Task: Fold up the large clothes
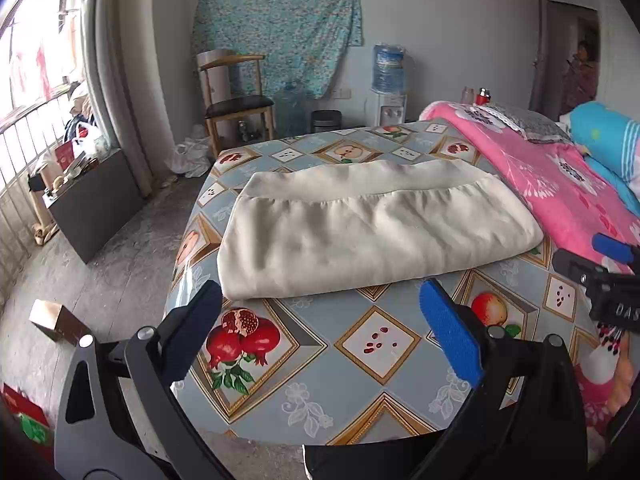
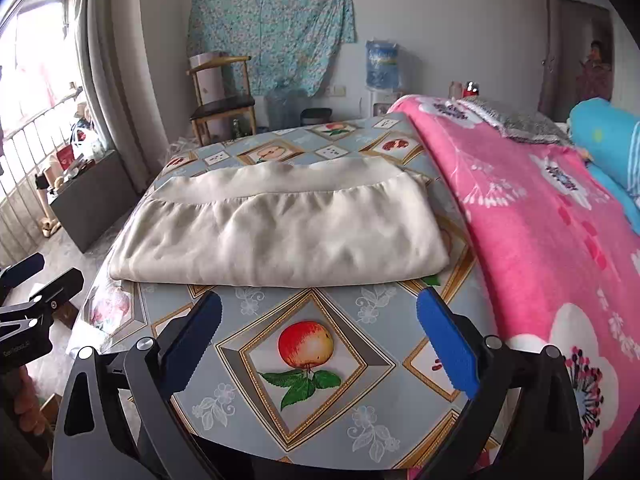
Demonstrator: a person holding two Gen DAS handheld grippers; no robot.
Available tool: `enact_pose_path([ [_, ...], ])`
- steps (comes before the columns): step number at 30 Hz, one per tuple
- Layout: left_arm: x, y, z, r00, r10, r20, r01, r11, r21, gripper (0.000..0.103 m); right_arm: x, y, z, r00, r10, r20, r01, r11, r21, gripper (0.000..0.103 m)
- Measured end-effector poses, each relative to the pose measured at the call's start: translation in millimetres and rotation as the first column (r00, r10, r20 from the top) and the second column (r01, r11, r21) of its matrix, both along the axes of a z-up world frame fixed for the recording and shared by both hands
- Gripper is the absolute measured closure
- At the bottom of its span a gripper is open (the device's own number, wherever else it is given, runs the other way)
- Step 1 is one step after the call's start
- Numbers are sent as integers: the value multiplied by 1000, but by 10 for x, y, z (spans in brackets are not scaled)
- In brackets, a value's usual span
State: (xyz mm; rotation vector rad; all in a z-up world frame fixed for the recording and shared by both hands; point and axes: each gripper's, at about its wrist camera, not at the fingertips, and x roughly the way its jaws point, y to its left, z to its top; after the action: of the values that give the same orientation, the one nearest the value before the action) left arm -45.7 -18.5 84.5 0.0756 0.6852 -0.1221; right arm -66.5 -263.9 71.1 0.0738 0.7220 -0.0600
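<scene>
The folded cream fabric garment point(image 2: 280, 228) lies flat on the fruit-patterned oilcloth bench point(image 2: 320, 400), beside the pink floral blanket point(image 2: 540, 240). The left claw point(image 1: 320, 336) and right claw point(image 2: 320, 340) are spread, empty, clear of it. Risk: smooth cloth may slip and unfold if snagged.

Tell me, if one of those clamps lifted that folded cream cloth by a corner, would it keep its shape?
Probably not. The folded cream garment shows soft wrinkles and a gathered seam, so it looks floppy and would likely sag and unfold. Its slight sheen suggests smooth fabric that may slip on the glossy fruit-print tablecloth if pushed. It looks thin, so likely light.
</scene>
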Motion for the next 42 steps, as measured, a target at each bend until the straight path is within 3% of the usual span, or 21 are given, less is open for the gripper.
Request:
enact_pose_path([
  [3, -11, 22, 27, 999, 46, -16, -46, 999, -23, 7, -115, 65, 92, 999, -19, 36, 21, 999, -41, 7],
  [9, -23, 46, 68, 987, 163, -7, -163, 987, -2, 7, -168, 104, 162, 993, -108, 48, 114, 983, -143, 6],
  [16, 109, -79, -26, 987, 130, -94, -130, 992, 5, 7, -42, 136, 77, 992, -123, -7, 122, 986, -113, 6],
  [25, 265, -187, -332, 961, 135, -241, -132, 991, 27, 7, 165, 186, -232, 984, -96, -153, 84, 993, -86, 6],
  [42, 336, -306, -435, 954, 115, -278, -107, 993, 44, 7, 259, 176, -269, 979, -100, -177, 85, 992, -90, 6],
])
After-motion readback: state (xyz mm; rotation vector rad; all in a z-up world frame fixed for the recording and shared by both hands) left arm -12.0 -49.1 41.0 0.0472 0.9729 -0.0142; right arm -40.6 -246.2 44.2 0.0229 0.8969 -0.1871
